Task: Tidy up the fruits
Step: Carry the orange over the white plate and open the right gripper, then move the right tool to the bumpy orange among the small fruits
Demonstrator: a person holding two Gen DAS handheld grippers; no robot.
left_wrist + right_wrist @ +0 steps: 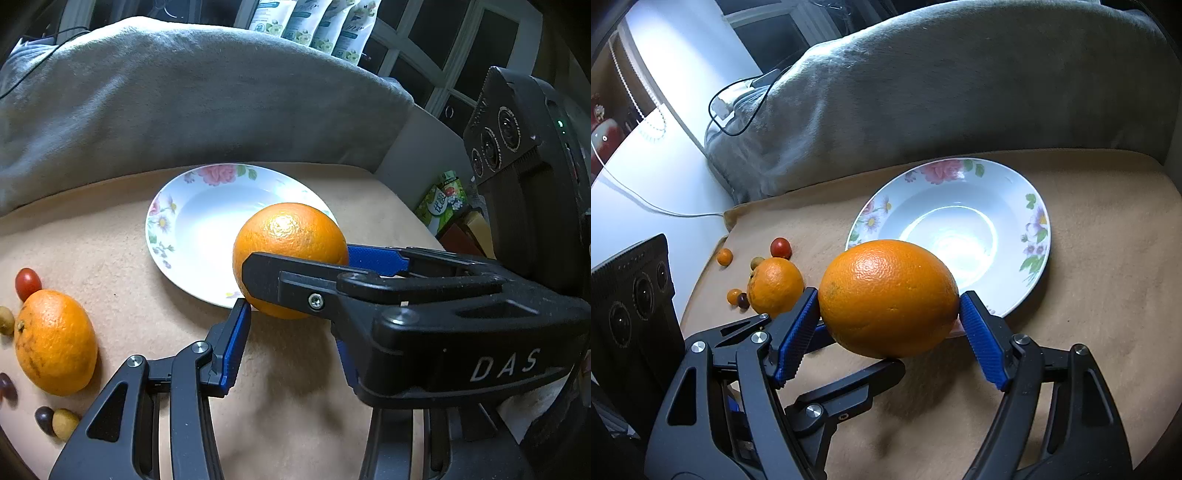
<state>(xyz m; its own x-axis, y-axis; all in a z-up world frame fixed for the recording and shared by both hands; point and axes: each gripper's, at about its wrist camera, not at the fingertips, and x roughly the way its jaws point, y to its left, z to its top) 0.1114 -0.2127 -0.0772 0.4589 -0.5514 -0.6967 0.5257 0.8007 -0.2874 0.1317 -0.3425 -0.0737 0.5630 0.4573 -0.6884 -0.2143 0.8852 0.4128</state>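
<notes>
A large orange (886, 295) hangs above the tan cloth, just in front of the near rim of a white flowered plate (1038, 229). My right gripper (888, 314) is shut on it, one blue pad pressing each side. In the left wrist view the same orange (288, 243) sits in the right gripper (301, 258), which crosses in from the right. My left gripper (291, 328) is partly open just under the orange, with only cloth between its pads; its right finger is mostly hidden. A second orange (55, 341) lies on the cloth at the left, beside a red cherry tomato (27, 282).
Several small tomatoes (734, 296) in orange, yellow and dark tones lie around the second orange (774, 282). A grey blanket (960, 92) rises behind the plate, with a black cable (738, 110) on it. The cloth's left edge (727, 221) meets a white surface.
</notes>
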